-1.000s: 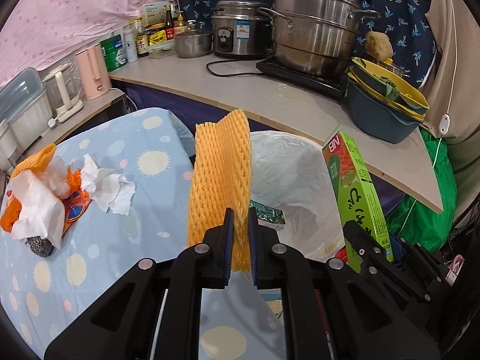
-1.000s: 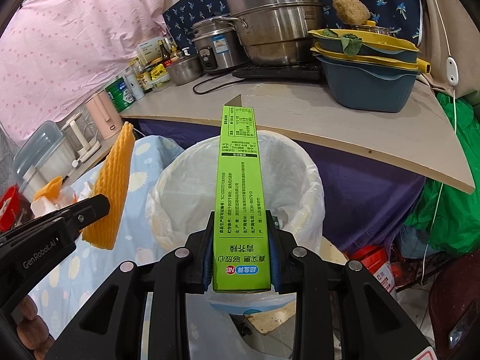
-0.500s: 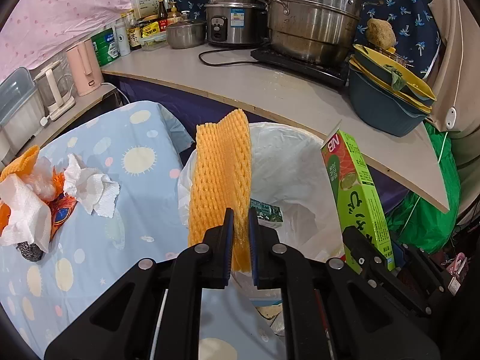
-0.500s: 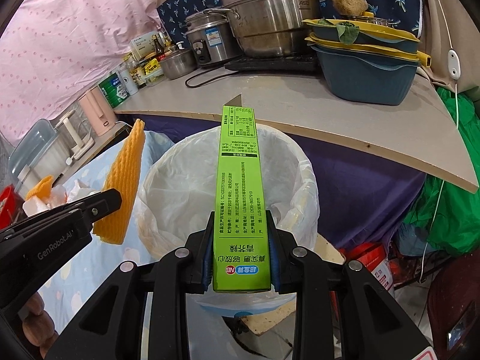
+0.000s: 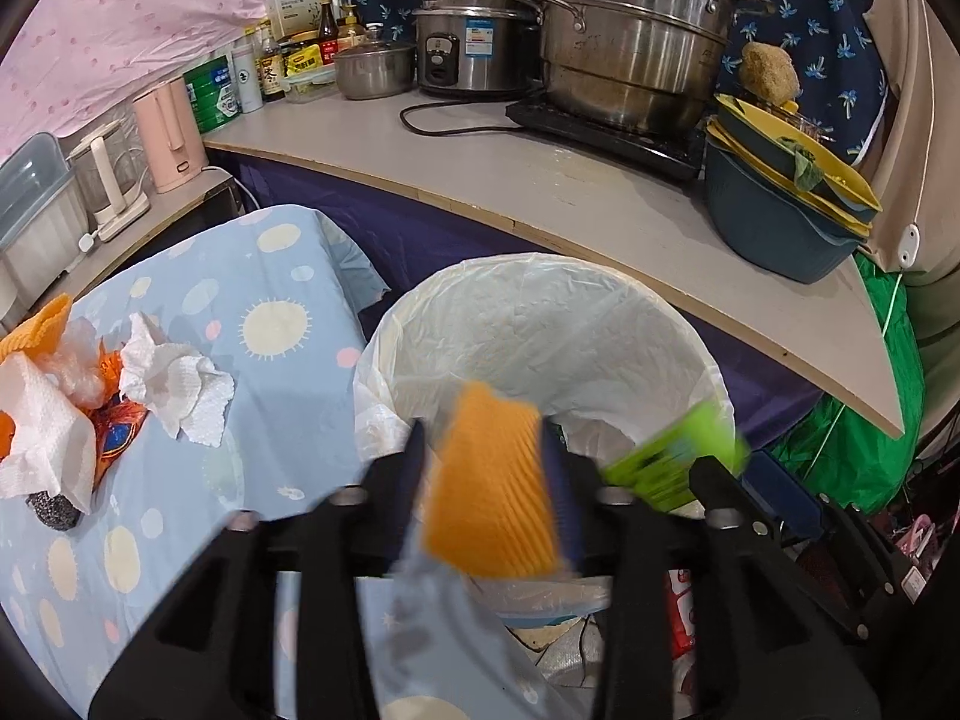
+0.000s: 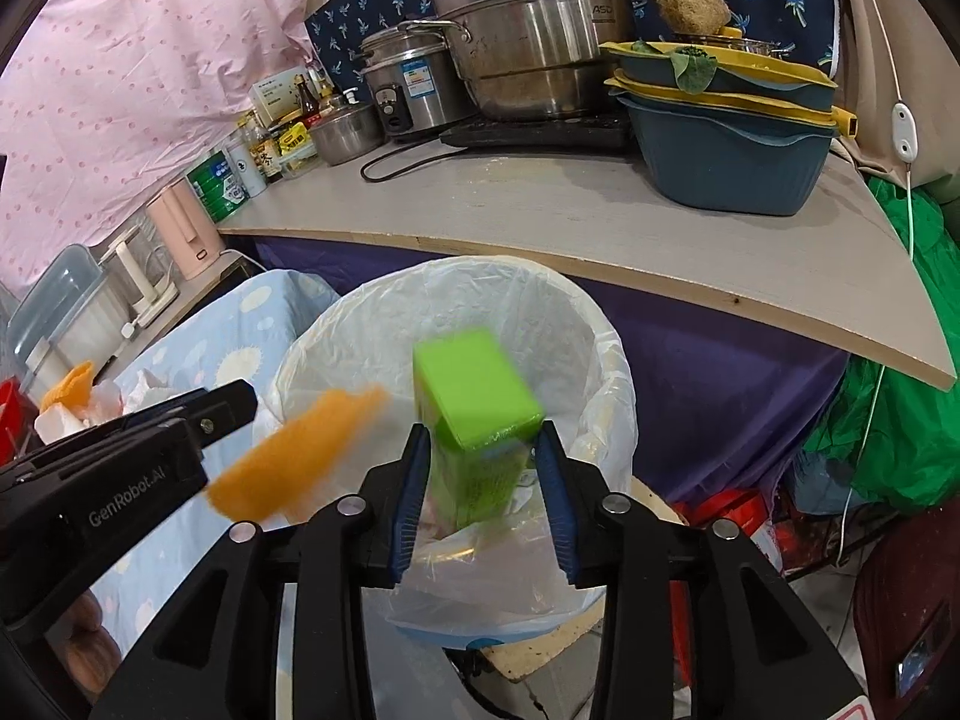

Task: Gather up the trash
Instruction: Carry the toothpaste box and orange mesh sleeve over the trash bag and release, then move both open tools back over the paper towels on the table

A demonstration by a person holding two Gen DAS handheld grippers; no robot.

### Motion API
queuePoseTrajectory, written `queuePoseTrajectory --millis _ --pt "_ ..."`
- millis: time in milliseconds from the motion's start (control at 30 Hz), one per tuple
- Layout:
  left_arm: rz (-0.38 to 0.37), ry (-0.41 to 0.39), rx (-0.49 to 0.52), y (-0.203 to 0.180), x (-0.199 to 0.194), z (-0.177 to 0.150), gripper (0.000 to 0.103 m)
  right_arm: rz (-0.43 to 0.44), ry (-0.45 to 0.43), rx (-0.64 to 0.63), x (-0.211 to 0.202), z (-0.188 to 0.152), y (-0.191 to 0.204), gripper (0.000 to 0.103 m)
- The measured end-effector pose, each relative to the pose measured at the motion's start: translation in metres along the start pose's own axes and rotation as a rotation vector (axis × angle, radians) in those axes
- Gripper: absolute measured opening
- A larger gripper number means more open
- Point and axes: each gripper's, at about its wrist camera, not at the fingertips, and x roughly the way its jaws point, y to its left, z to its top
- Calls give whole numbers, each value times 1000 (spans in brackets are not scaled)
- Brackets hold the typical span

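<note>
Am releasing both at once: left claw (image 5: 492,480) just been opening, orange foam net (image 5: 492,492) blurred, loose between jaws, dropping over lined bin (image 5: 540,324) at lower centre. Right claw (image 6: 483,480) likewise opening, green box (image 6: 480,414) slipping free between pads. Doing it well: keeping both claws over bin mouth until pieces are clearing rim. Bin bottom hidden; blur masking contact. Tissues (image 5: 174,384) waiting left on desk (image 5: 252,276).

foam net (image 5: 489,492): orange | box (image 6: 477,414): bright green | tablecloth (image 5: 252,324): pale blue, sun-and-dot print
</note>
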Motion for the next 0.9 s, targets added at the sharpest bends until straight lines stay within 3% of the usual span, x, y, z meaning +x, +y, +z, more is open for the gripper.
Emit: queuePoseTrajectory --millis 67,100,567,900 --pt "13 -30 -7 3 -6 0 68 1 -8 3 -3 1 0 42" --pt "11 -40 -5 3 -8 0 68 2 -9 4 -4 1 1 42" --pt "8 -58 -37 20 -25 1 68 9 -29 -12 -21 0 16 46" --pt "32 -64 -110 63 -43 -11 68 37 -31 -63 -29 -3 52 47"
